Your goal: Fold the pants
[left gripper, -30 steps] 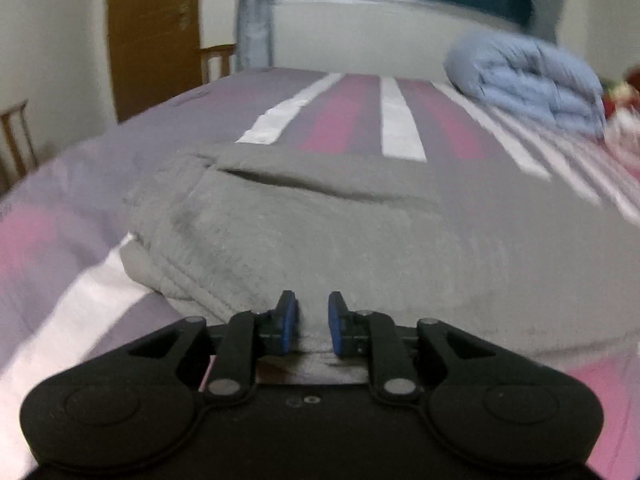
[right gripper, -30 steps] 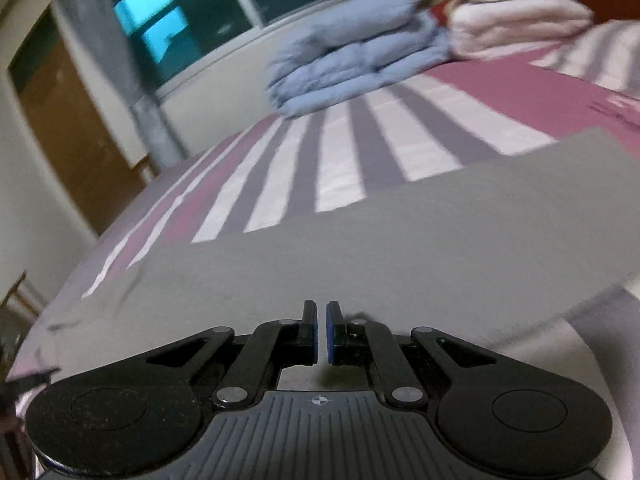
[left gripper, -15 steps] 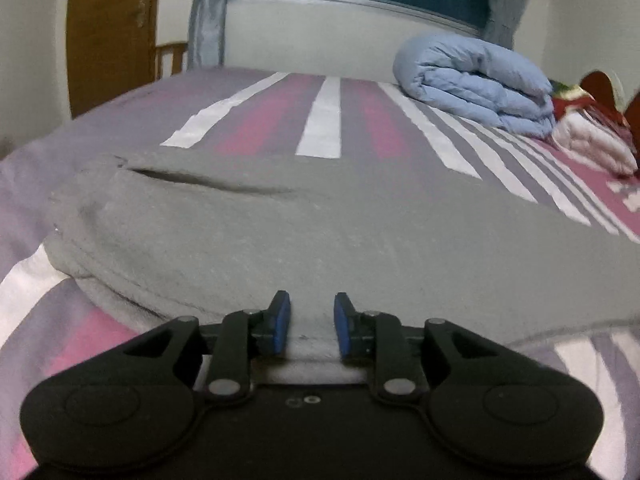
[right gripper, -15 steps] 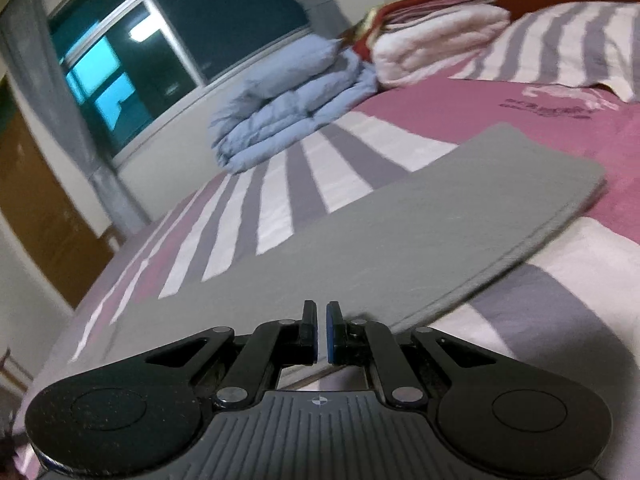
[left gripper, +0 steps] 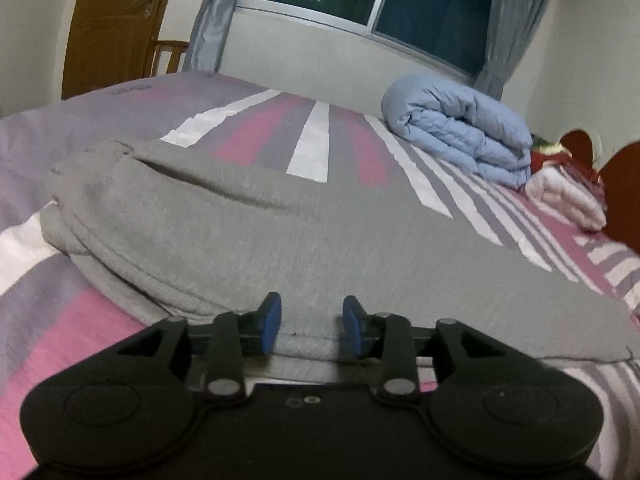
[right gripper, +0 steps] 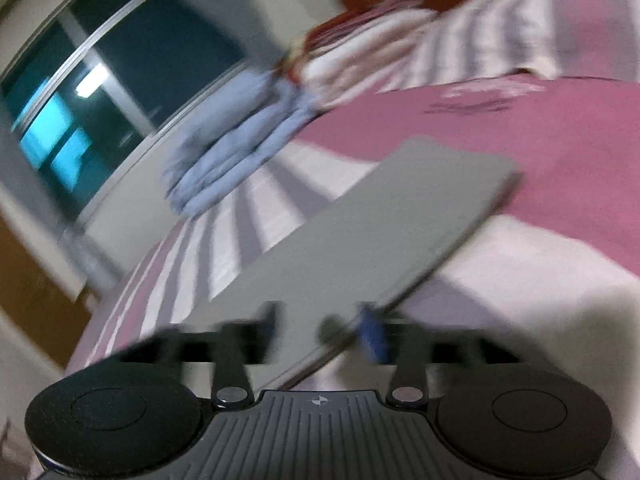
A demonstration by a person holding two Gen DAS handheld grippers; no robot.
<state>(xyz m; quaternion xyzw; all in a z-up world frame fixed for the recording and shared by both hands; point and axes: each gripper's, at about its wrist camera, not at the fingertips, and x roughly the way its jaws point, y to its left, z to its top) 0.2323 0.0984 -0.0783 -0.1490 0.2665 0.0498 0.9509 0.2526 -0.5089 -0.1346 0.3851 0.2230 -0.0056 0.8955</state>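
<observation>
With both tools spread wide, the left tool [left gripper: 311, 322] at the near edge of the grey pants [left gripper: 320, 248] (waistband end) and the right tool [right gripper: 320, 328] nearer the cuff, a grasp for the next fold is judged in hand, calling for both to be shut on that edge.

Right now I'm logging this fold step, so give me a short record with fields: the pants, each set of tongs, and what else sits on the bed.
pants: grey pants, laid flat on the striped bed
left tongs: left tongs open, at the pants' near edge
right tongs: right tongs open, blurred, over the leg's edge
other: folded blue duvet near the window
</observation>
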